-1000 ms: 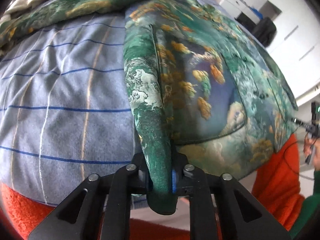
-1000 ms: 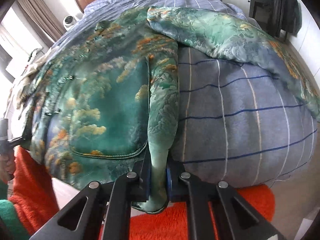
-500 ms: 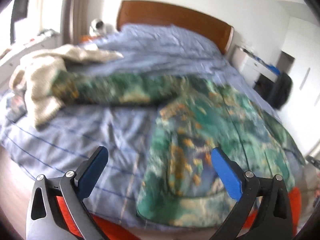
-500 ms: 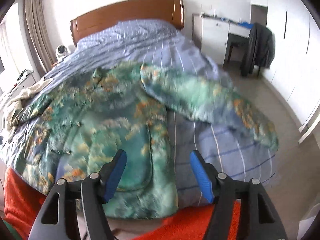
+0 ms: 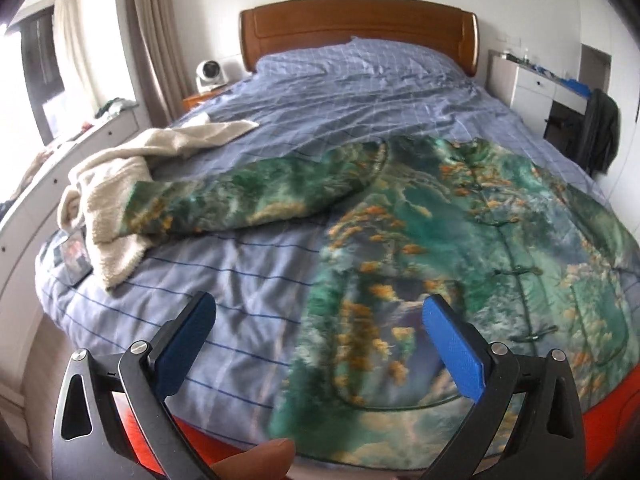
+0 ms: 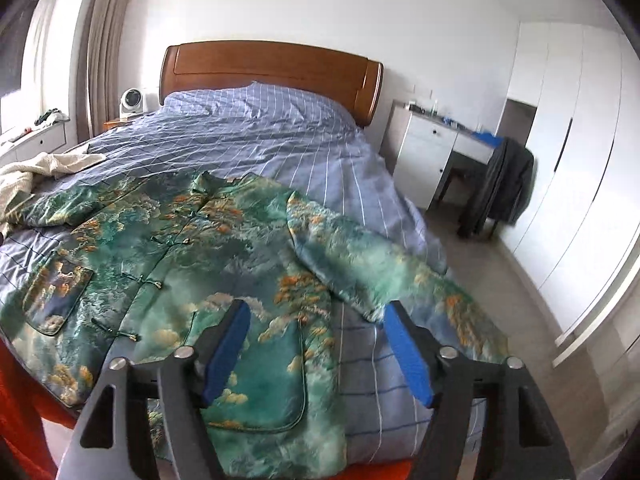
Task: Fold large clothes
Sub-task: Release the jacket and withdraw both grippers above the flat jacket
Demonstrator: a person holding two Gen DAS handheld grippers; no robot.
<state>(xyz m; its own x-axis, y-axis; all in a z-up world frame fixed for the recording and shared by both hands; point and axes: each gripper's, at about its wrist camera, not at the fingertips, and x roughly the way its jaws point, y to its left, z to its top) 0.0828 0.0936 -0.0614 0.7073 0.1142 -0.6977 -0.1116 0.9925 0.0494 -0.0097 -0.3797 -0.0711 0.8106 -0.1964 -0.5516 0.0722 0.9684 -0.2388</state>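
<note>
Now jacket (image 6: 208, 264) lies flat on bed (image 6: 280, 148), collar toward 12 o'clock, hem 6; left claw (image 5: 320, 344) wide, right claw (image 6: 316, 348) just opening, both empty.

Your left gripper (image 5: 320, 336) stands with its jaws spread wide, blue pads (image 5: 454, 354) apart and nothing between them; it points forward and down. A fingertip (image 5: 260, 460) of yours shows at the bottom edge below it. Your right gripper (image 6: 316, 344) has just been opening its jaws; they stand well apart with nothing pinched, likewise tilted forward and down.
</note>
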